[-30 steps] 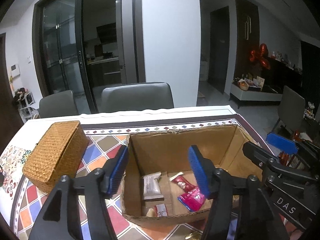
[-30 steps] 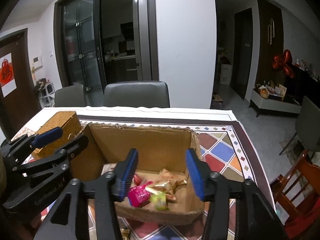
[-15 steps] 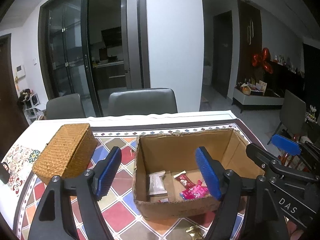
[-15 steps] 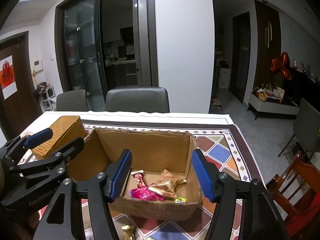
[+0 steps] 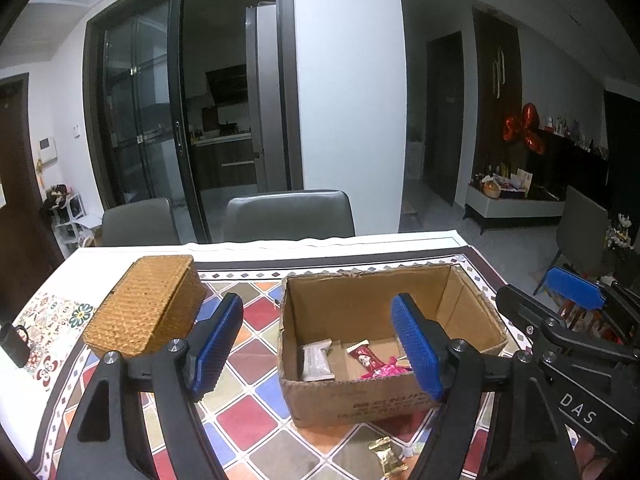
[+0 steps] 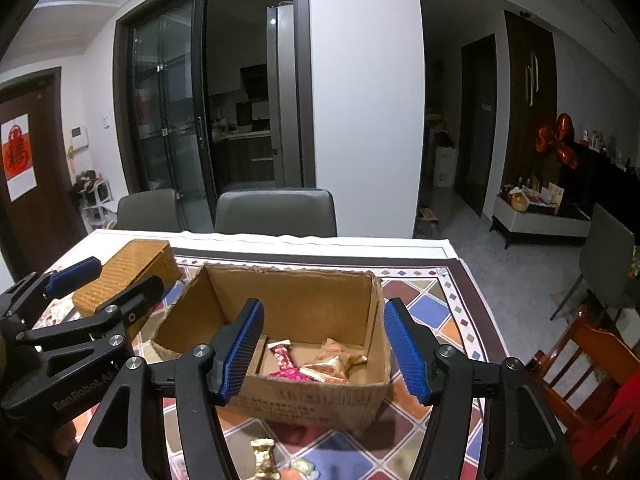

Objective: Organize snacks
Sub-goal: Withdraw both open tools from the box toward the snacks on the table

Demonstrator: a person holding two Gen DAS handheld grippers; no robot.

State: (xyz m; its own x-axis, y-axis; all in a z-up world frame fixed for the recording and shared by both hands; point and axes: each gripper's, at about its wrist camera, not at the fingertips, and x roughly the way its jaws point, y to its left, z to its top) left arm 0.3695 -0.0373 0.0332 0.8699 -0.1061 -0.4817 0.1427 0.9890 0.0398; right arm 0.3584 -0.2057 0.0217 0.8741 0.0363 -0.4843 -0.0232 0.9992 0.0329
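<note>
Snacks: wrapped sweets [image 6: 320,366] lie in my open brown cardboard box [image 5: 360,400]; both loads dropped.
Fingers: left gripper [image 5: 316,350] and right gripper [image 6: 324,354] wide, empty, backed off.
Left over: gold-wrapped candy [image 5: 386,454] on bench [image 5: 256,360].

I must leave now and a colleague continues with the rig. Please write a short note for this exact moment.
Left gripper: open, nothing between its fingers.
Right gripper: open, also holding nothing.
Cardboard box stands on the patterned tablecloth; inside lie a white packet, a red bar, a pink packet and tan packets.
Wicker box sits left of it, closed.
Done: several snacks are in the box.
Left: a gold-wrapped candy lies on the cloth in front of the box, and one more small piece beside it.
</note>
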